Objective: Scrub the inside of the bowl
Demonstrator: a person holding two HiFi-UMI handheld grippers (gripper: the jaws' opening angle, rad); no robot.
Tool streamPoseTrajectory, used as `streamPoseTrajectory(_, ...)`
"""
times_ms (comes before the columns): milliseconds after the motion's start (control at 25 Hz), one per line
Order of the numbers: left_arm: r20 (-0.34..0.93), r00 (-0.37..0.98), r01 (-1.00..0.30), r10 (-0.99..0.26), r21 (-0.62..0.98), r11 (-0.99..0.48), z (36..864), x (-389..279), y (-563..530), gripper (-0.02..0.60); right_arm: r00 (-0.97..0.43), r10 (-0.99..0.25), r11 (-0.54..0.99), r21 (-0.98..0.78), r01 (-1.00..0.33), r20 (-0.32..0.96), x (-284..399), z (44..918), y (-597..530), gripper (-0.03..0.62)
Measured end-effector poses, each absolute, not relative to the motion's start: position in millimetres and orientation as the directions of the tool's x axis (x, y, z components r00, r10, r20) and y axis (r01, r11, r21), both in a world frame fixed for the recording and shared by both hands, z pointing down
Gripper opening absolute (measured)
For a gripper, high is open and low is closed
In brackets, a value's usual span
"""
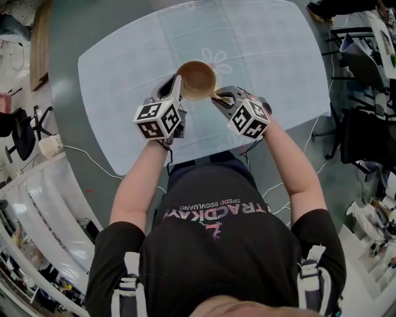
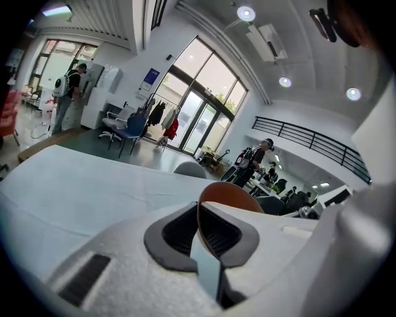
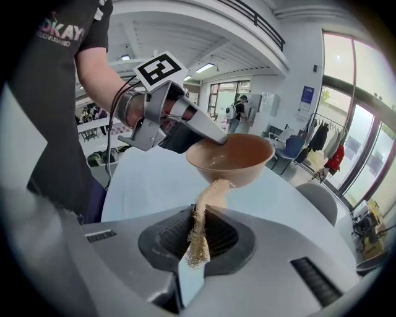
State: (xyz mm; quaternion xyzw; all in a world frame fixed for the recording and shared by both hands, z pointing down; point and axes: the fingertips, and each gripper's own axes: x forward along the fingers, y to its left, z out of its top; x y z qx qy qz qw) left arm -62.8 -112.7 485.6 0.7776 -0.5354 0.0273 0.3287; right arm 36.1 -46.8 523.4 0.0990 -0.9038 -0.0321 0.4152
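Overhead, the left gripper [image 1: 177, 82] was clamped on the rim of the brown bowl [image 1: 197, 79] above the table [image 1: 124, 68]. The right gripper [image 1: 221, 99] pinched a fibrous scrubber [image 3: 203, 217]; its tip overlapped the bowl's outer wall, hiding the base, and contact could not be confirmed.

- Desk [image 1: 124, 74]: rounded corners, covered by a pale blue cloth; faint flower print [image 1: 218, 62] near the far middle.
- Floor [image 1: 68, 37]: grey, smooth, all round the desk.
- White cable [image 1: 93, 162]: runs over the floor from the left towards the desk's near edge.
- White box [image 1: 49, 145]: on the floor at left, at the cable's end.
- Black chair [image 1: 21, 133]: at the left edge.
- Dark office chair [image 1: 365, 133]: right of the desk, well apart.
- Glass doors [image 2: 198, 121]: tall, in the far wall, daylit.
- Clothes [image 2: 164, 117]: hanging just left of the doors.
- Blue chair [image 2: 127, 129]: near the clothes.
- Person with a backpack [image 2: 67, 99]: standing, far left.
- Ceiling lights [image 2: 245, 13]: round, lit.
- Railing [image 2: 309, 139]: dark, along an upper gallery at right.
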Motion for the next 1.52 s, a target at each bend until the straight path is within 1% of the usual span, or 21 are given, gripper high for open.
streamPoseTrajectory(280,0.387,0.402,-0.833,-0.83,0.531,-0.156,486.4,-65.0,-116.5,0.026,-0.687,-0.215,0.968,0.056,-0.246,0.694,-3.2,526.9,-32.7,0.032)
streamPoseTrajectory(480,0.391,0.404,-0.826,-0.827,0.544,-0.147,489.0,-62.2,-112.7,0.026,-0.709,-0.216,0.964,0.032,-0.264,0.672,-27.2,525.4,-24.4,0.032)
streamPoseTrajectory(760,0.391,0.401,-0.823,-0.828,0.551,-0.138,491.5,-63.2,-109.9,0.026,-0.71,-0.242,0.946,-0.004,-0.325,0.662,-26.1,525.9,-28.2,0.032)
streamPoseTrajectory(1000,0.418,0.396,-0.834,-0.817,0.536,-0.13,501.5,-63.9,-111.0,0.026,-0.669,-0.284,0.921,0.001,-0.391,0.687,2.5,535.7,-39.8,0.032)
streamPoseTrajectory(1240,0.447,0.39,-0.836,-0.805,0.538,-0.107,515.5,-59.2,-112.7,0.026,-0.6,-0.395,0.83,-0.01,-0.558,0.695,55.5,542.8,-66.0,0.032)
streamPoseTrajectory(1440,0.489,0.392,-0.852,-0.779,0.513,-0.106,532.0,-51.8,-121.3,0.026,-0.544,-0.535,0.657,-0.086,-0.749,0.647,108.7,534.4,-106.0,0.032)
streamPoseTrajectory(1520,0.505,0.392,-0.854,-0.769,0.51,-0.101,541.2,-47.6,-123.8,0.026,-0.528,-0.572,0.591,-0.131,-0.796,0.628,128.7,532.5,-117.6,0.032)
